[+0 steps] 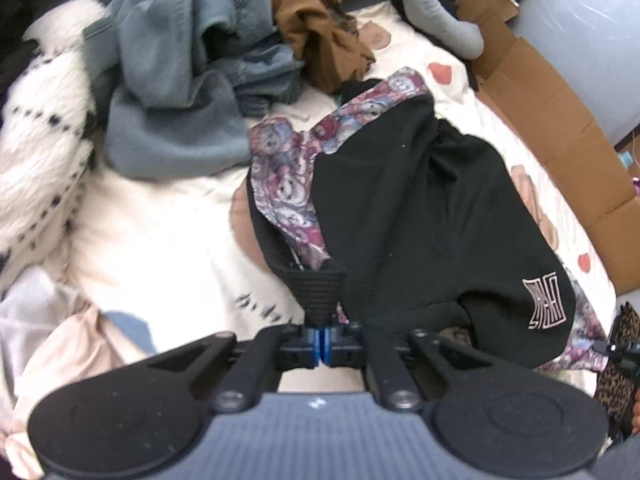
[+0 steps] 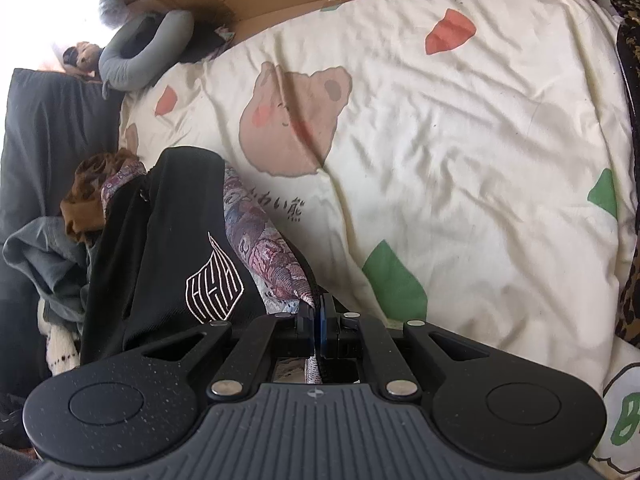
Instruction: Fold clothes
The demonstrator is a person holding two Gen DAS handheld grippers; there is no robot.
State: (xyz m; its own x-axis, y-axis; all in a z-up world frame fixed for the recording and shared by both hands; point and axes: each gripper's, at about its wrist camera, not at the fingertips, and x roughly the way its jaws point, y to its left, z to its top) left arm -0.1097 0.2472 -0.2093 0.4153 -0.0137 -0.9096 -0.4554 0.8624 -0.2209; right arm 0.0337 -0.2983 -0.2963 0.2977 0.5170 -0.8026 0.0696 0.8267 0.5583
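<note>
The cream bear-print duvet [image 2: 440, 128] is your working surface, with plenty of bare cover on the right side and an unfolded pile on the left: a grey-blue sweatshirt [image 1: 180, 92], a brown garment [image 1: 320, 40] and a white fluffy piece [image 1: 44, 128]. Between them lies the black jacket [image 1: 420, 208] with its patterned lining [image 1: 288, 184] turned out, stretched between your two tools. Your left gripper [image 1: 323, 336] is clamped on the ribbed black hem; your right gripper [image 2: 318, 320] is pinched tight on a corner where lining and black edge meet. To fold well, I'd judge you should keep both pinches firm, hold the edge taut between them, and lay it over the bare duvet, away from the pile. Watch that the lining doesn't bunch up under the embroidered logo [image 2: 216, 284].
</note>
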